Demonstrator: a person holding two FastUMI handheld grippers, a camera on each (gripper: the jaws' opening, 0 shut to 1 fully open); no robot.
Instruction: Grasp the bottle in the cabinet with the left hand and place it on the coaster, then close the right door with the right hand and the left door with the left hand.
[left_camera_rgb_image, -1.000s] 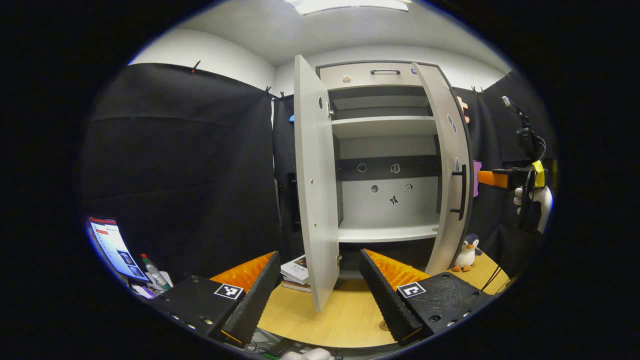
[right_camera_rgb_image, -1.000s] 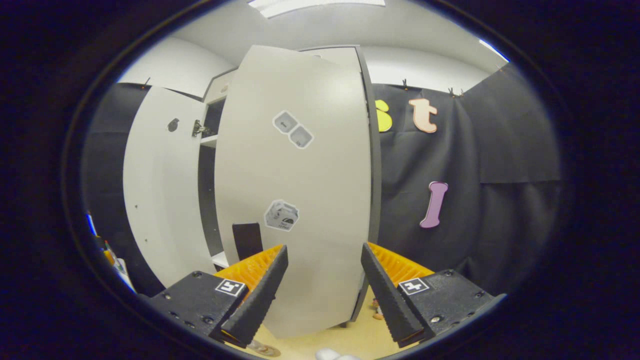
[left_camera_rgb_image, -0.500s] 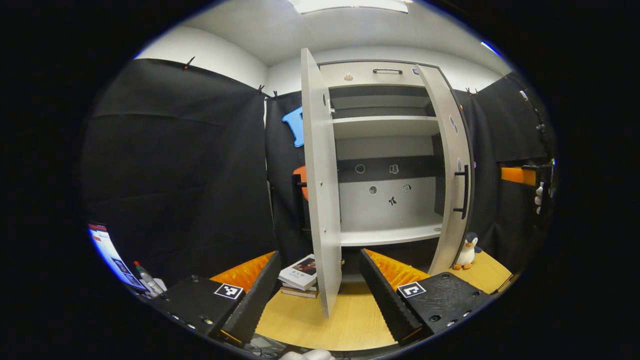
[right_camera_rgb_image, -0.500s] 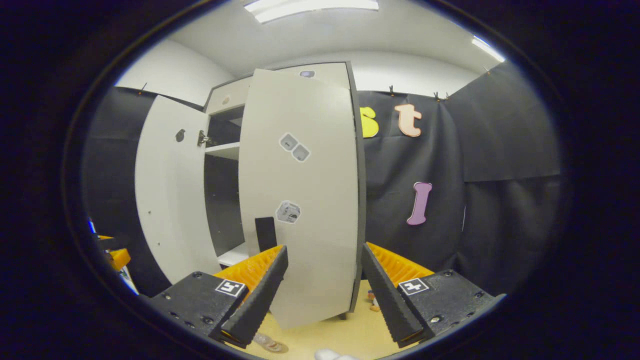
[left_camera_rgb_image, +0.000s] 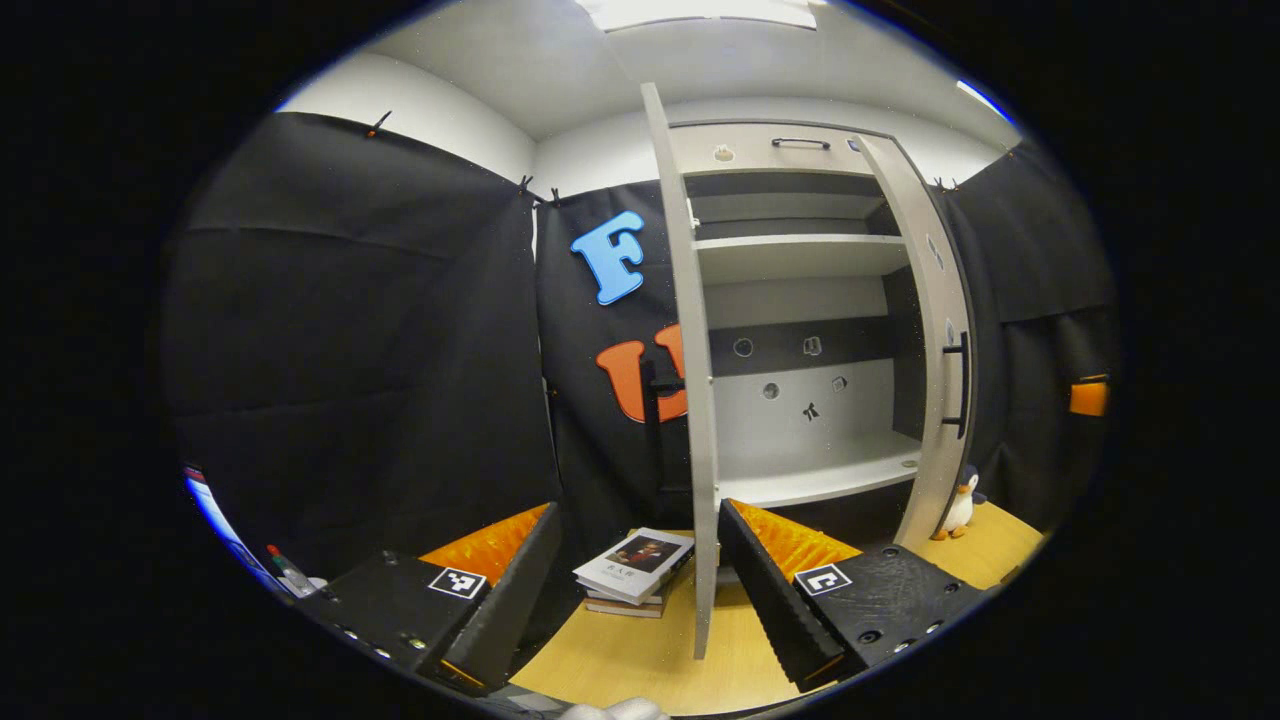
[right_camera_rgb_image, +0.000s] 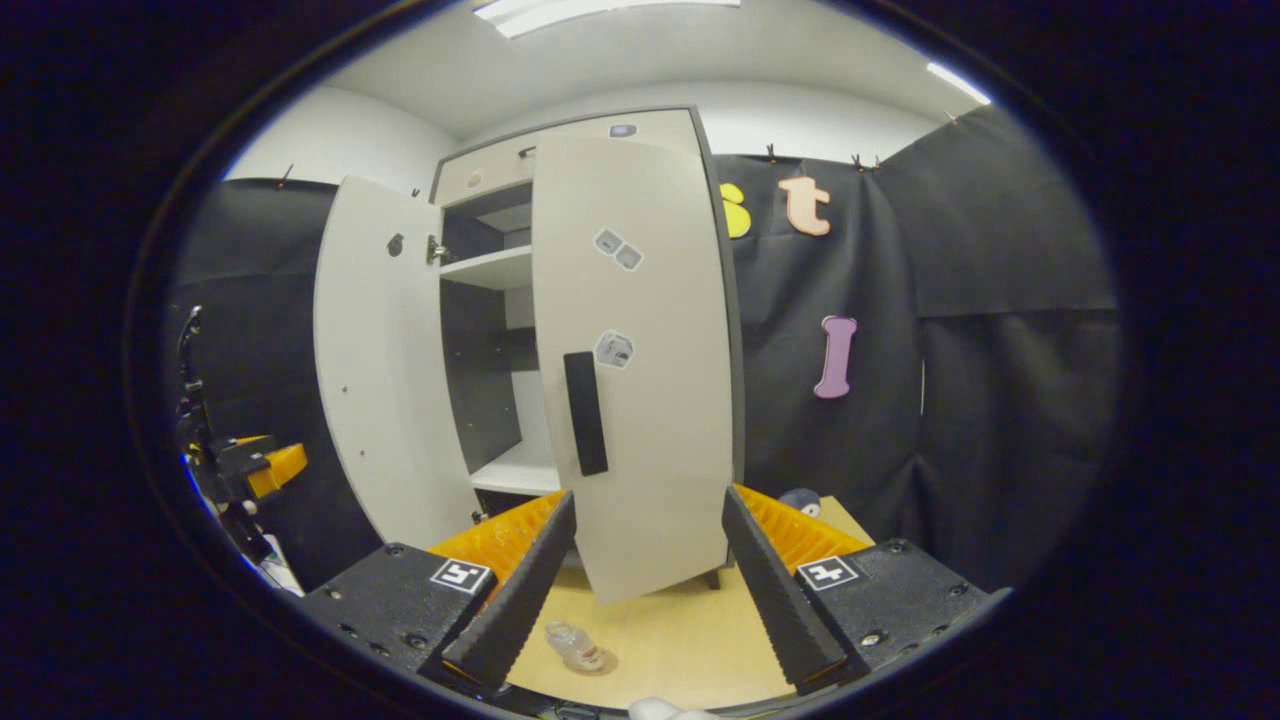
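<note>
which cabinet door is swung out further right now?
The left door: it stands wide open, inner face showing. The right door, the one with the black handle, is partly closed.

Stack of books (left_camera_rgb_image: 633, 573) on wooden tabletop (left_camera_rgb_image: 640, 650); penguin plush toy (left_camera_rgb_image: 960, 505) at right edge.

Recording booth, black cloth walls (left_camera_rgb_image: 350, 350); pale cabinet (left_camera_rgb_image: 800, 300), wooden table (right_camera_rgb_image: 680, 640), ceiling strip light (right_camera_rgb_image: 600, 10)
</note>
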